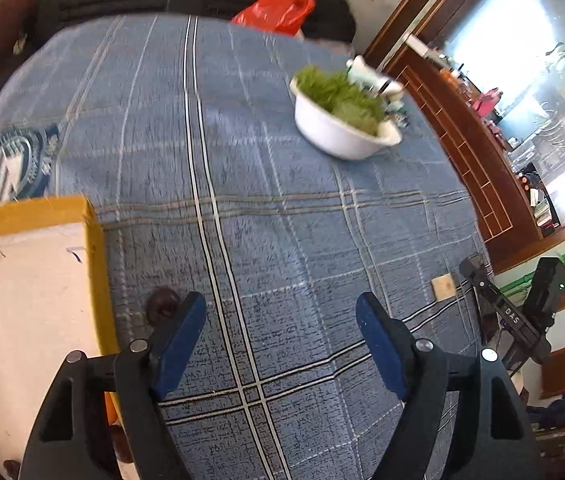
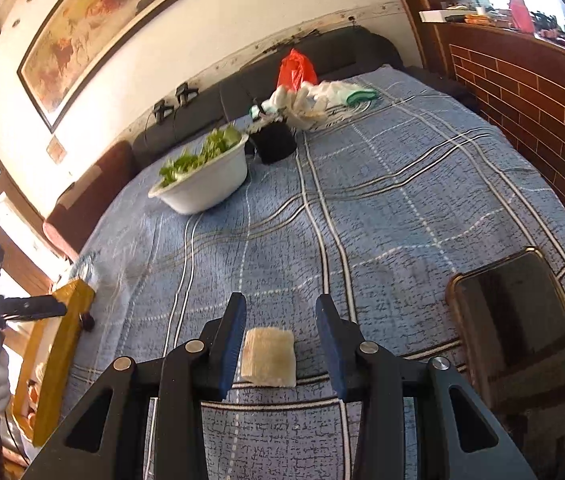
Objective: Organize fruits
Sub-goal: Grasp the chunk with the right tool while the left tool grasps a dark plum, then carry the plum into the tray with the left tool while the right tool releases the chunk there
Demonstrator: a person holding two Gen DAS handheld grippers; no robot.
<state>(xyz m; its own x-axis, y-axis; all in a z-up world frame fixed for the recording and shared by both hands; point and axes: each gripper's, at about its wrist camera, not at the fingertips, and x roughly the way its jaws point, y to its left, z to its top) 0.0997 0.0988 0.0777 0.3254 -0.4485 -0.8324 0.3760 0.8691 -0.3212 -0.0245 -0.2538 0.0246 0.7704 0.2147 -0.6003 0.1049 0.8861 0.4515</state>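
Left tongs (image 1: 281, 322) open beside dark fruit (image 1: 161, 304), right tongs (image 2: 281, 322) open around pale block (image 2: 269, 357)

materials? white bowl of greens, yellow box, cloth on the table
White bowl: likely plastic or enamel, smooth, slight sheen. Yellow box: looks like cardboard, matte with flat edges. Blue plaid cloth: woven fabric, visibly textured with soft wrinkles.

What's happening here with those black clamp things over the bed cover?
A person holds a pair of tongs in each hand over a blue plaid cloth. Both are open and empty. The left tongs hover beside a small dark round fruit lying next to a yellow-rimmed box. The right tongs straddle a pale square block without gripping it. A white bowl of greens sits farther back.
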